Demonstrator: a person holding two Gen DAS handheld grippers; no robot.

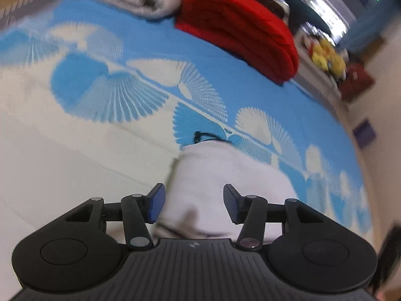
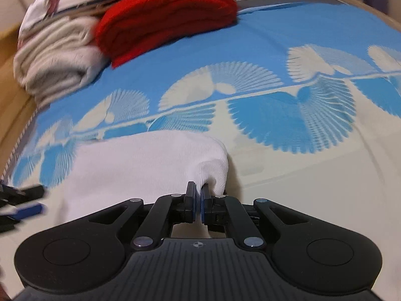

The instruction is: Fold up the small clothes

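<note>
A: Start at the jaws. What does the right gripper (image 2: 198,200) have?

B: Its 2 blue pads are clenched on a bunched corner of the white garment (image 2: 140,165), low in the middle of the right wrist view. The cloth rises off that pinch into a rounded hump just above the jaws.

A: And the left gripper (image 1: 194,204)?

B: Its jaws stand apart and grip nothing. The pale cloth lies between and below the pads in the left wrist view, but neither pad presses on it. That same gripper shows blurred at the lower left edge of the right wrist view.

A: Where does the garment lie?

B: On the bedspread (image 2: 275,37), blue and cream with fan shapes. In the right view it spreads from the bottom centre toward the lower left. In the left view a small dark loop (image 1: 200,135) sits at its far edge; what it is cannot be told.

A: How far along is the folding?

B: Early or midway, as a judgement. The garment looks like 1 soft, thick lump with no crisp edges, so at least 1 fold and some smoothing seem left. A folded red blanket (image 2: 165,15) and a grey-white one (image 2: 55,57) sit in the upper left, well apart from it.

A: How does the cloth look?

B: Ribbed knit, plain white, limp.
</note>
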